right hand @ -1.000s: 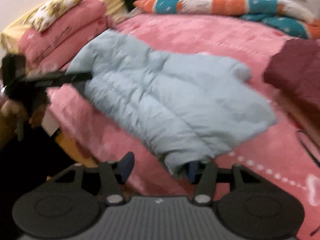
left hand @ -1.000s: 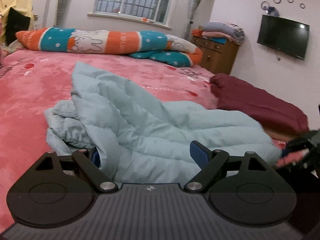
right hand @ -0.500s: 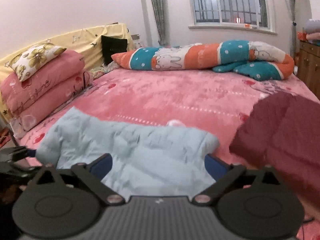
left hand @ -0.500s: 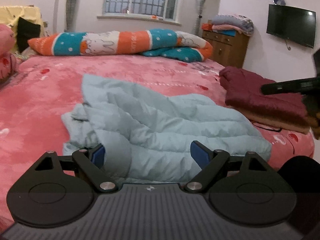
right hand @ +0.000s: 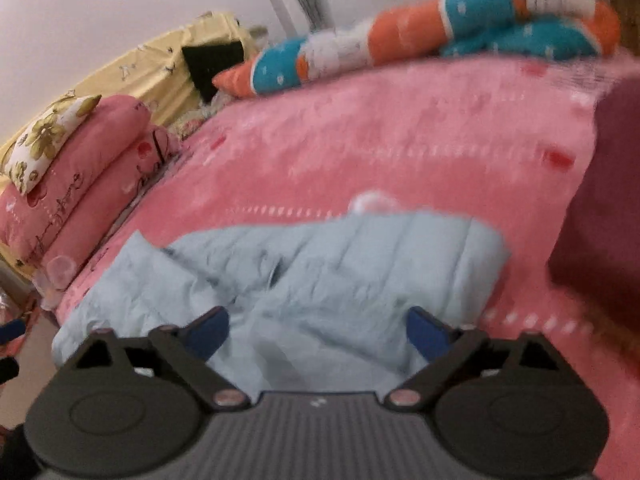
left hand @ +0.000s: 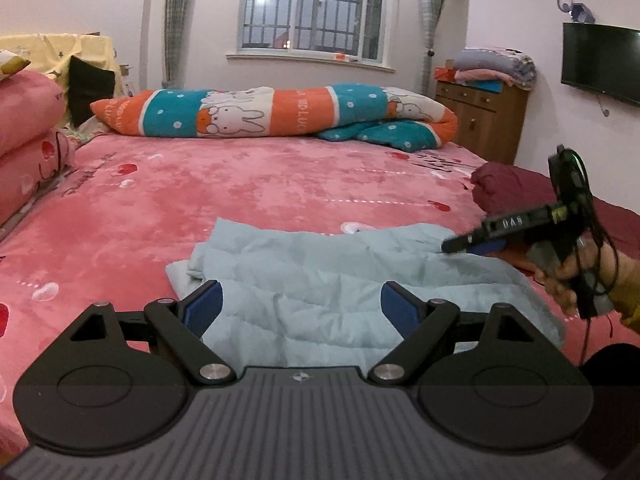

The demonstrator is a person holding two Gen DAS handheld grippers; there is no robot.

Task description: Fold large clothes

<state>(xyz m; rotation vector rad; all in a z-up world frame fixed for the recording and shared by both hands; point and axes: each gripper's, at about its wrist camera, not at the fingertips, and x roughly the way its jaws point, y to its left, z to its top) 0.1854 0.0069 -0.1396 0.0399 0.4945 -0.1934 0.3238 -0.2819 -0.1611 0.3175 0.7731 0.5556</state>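
Note:
A light blue padded jacket (left hand: 332,276) lies folded on the pink bed near its front edge; it also shows in the right wrist view (right hand: 320,276). My left gripper (left hand: 300,306) is open and empty, hovering just in front of the jacket. My right gripper (right hand: 318,330) is open and empty above the jacket's near part. In the left wrist view the right gripper (left hand: 472,242) shows from the side, at the jacket's right end, held by a hand.
A dark red folded garment (left hand: 532,196) lies on the bed's right side. A rolled orange and teal quilt (left hand: 272,112) lies along the far edge. Pink pillows (right hand: 76,184) are stacked at the left. A wooden dresser (left hand: 484,120) and a wall television (left hand: 600,60) stand at the right.
Both grippers have let go of the jacket and pulled back. The jacket has dropped from a raised heap to a flatter fold. The right gripper has swung down toward the jacket's right end.

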